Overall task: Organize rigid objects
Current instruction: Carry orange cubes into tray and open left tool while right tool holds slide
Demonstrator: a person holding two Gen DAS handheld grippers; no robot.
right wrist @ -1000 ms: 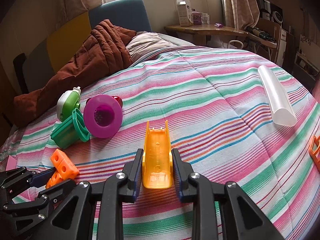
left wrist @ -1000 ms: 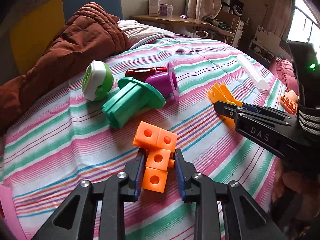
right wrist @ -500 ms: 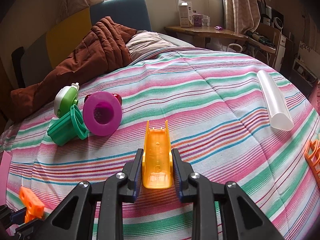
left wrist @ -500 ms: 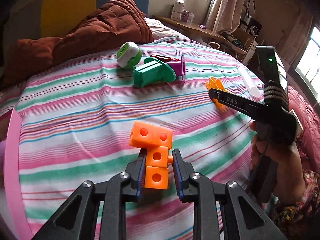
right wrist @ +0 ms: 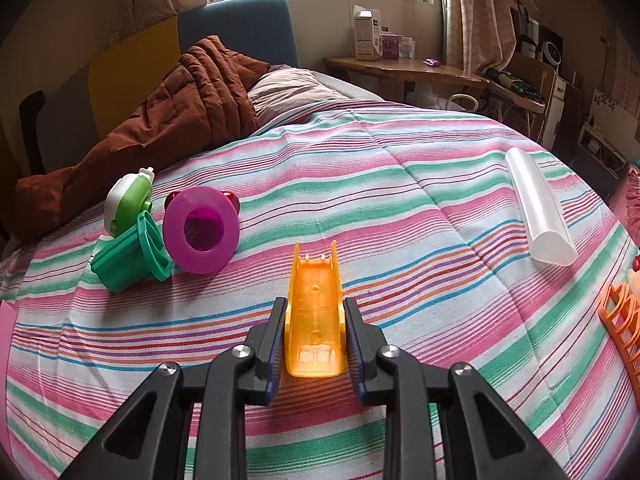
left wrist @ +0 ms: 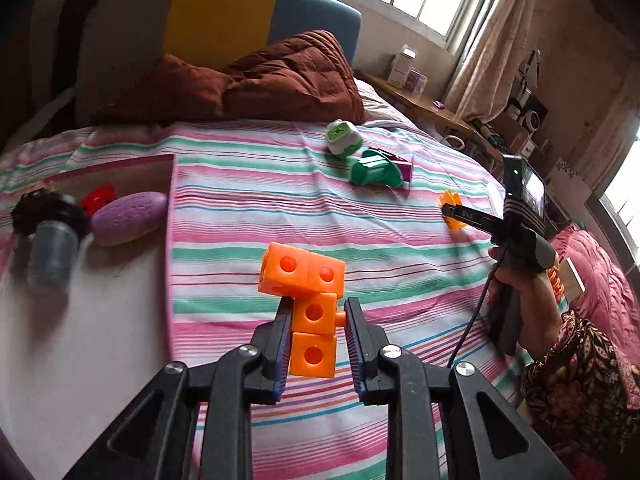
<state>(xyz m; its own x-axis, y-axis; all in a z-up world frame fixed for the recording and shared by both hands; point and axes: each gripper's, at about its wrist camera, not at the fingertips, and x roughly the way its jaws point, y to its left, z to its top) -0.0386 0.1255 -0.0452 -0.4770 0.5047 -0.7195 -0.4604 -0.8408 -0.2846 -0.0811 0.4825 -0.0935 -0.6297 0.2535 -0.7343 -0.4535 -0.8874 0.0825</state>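
Note:
My left gripper is shut on an orange block piece made of linked cubes and holds it above the striped bed. My right gripper is shut on a yellow-orange plastic slide piece that lies low over the bedspread; this gripper also shows in the left wrist view, far right. A green ribbed cup, a purple funnel-shaped cup and a green-and-white round toy lie together on the bed.
A pink-rimmed white box at the left holds a purple oval, a red piece and a dark cylinder. A clear half tube and an orange rack lie at the right. A brown quilt lies behind.
My left gripper has lifted the orange block piece and swung left, bringing the pink-rimmed box into view. My right gripper still holds the slide piece in nearly the same place.

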